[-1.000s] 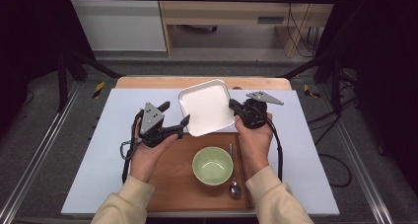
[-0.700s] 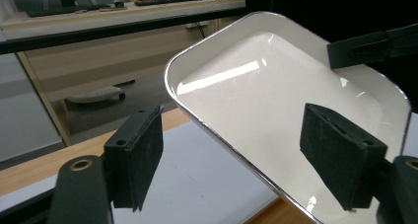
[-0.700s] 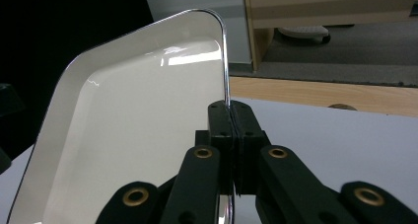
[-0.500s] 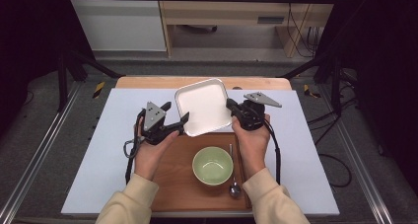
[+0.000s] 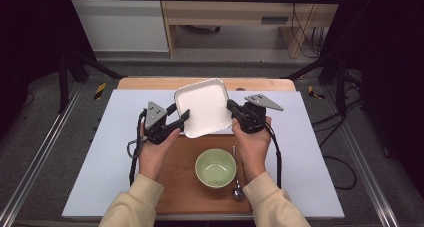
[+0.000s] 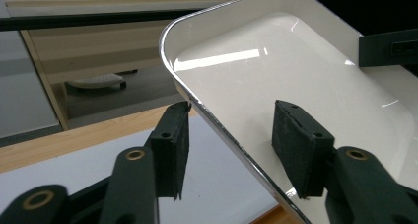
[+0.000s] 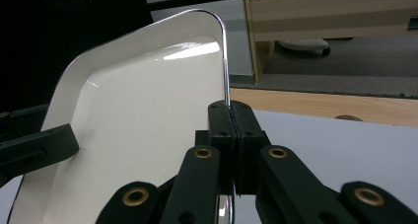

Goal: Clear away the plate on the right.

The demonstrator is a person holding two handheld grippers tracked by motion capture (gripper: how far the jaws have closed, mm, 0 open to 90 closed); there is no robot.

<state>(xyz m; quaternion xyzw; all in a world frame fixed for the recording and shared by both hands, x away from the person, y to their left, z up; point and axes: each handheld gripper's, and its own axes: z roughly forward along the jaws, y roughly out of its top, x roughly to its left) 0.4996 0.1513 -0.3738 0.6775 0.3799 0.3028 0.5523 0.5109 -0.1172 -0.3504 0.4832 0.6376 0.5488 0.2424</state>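
Note:
A white square plate (image 5: 202, 107) with a shiny rim hangs tilted above the table, over the far edge of the wooden board. My right gripper (image 5: 232, 108) is shut on its right rim, and the right gripper view shows both pads pinching that rim (image 7: 230, 115). My left gripper (image 5: 182, 118) straddles the plate's near-left rim. Its jaws have just been closing with the rim (image 6: 231, 135) between them. One pad lies under the plate (image 6: 296, 76) and one over it, with gaps still showing on both sides.
A green bowl (image 5: 215, 167) sits on a brown wooden board (image 5: 185, 192), with a metal spoon (image 5: 236, 187) to its right. The board lies on a pale mat (image 5: 110, 147) covering the table. Beyond the table's far edge stand wooden furniture and dark stand legs.
The plate has shifted slightly left and tipped more. The left gripper has come in around the plate's left rim and its jaws have narrowed. The right gripper keeps its grip.

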